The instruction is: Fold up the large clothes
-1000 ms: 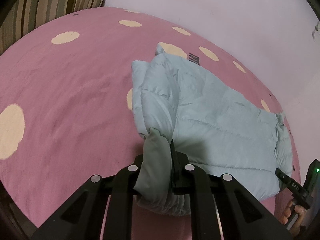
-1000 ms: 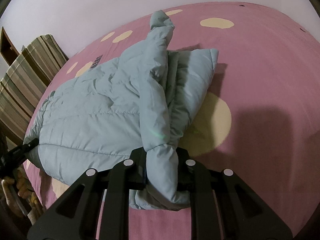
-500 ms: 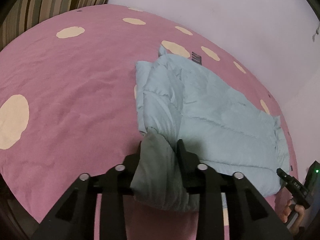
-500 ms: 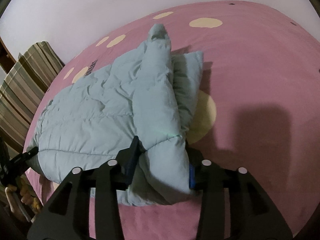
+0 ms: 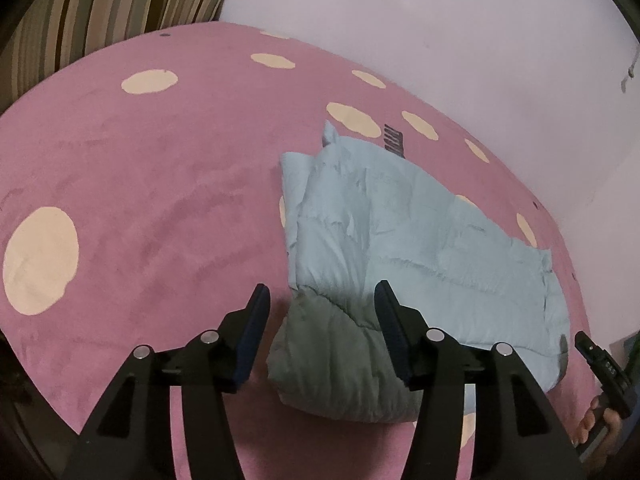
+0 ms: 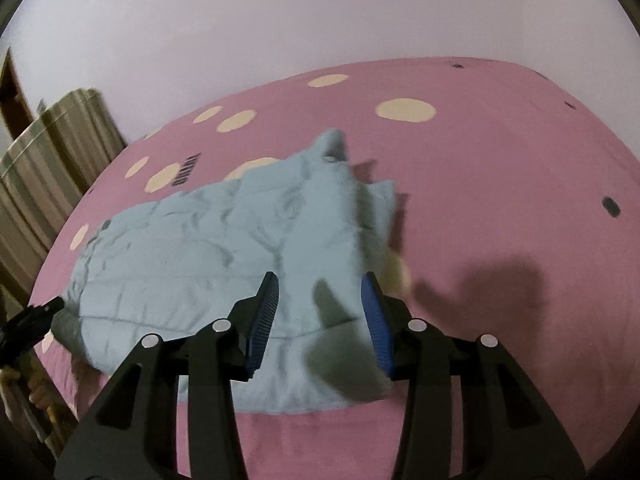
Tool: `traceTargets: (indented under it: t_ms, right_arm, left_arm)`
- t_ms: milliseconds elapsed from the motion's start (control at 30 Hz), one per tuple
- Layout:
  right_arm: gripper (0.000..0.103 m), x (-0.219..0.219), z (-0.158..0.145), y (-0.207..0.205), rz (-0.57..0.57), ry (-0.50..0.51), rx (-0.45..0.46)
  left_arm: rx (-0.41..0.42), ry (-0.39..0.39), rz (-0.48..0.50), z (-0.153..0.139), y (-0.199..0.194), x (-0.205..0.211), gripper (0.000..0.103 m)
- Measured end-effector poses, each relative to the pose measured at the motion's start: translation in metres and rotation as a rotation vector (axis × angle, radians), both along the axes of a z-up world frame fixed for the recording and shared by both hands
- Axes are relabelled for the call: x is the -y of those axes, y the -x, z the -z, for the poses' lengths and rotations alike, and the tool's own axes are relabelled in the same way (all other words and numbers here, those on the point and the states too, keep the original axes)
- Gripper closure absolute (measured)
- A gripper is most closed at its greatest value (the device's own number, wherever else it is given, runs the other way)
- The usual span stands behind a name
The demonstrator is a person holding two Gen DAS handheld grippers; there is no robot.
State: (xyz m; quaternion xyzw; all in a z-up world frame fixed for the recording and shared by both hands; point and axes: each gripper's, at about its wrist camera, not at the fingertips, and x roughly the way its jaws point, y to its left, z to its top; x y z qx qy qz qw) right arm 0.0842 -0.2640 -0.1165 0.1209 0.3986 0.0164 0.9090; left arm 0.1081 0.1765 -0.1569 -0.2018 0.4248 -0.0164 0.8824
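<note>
A pale blue quilted puffer jacket (image 5: 420,240) lies folded on the pink spotted bedspread (image 5: 140,200); it also shows in the right wrist view (image 6: 240,248). My left gripper (image 5: 322,300) is open, its jaws standing apart on either side of the jacket's near folded corner (image 5: 336,364), which rests on the bed. My right gripper (image 6: 322,288) is open too, its blue pads (image 6: 266,312) apart just above the jacket's near edge. Neither holds the cloth.
A plain pale wall (image 5: 440,40) runs along the bed's far side. A striped curtain (image 5: 80,12) hangs at the left; it shows in the right wrist view (image 6: 44,168) too. The other gripper and hand show at the frame edge (image 5: 604,376).
Both grippers were shut on the jacket's near corners, then opened and let them drop. Both have drawn back and risen a little from the jacket.
</note>
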Motion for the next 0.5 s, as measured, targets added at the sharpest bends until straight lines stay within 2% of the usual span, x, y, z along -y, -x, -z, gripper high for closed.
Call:
traceTargets:
  t_ms: [333,500]
  right_arm:
    - [0.06,-0.078,-0.005,-0.021,-0.175,0.025,0.0]
    - [0.06,-0.11,-0.001,-0.036,-0.22,0.05,-0.023]
  left_arm:
    - [-0.019,-0.03,0.033,0.001,-0.005,0.001,0.049]
    - [-0.024,-0.043,0.042,0.0,-0.009,0.002,0.049]
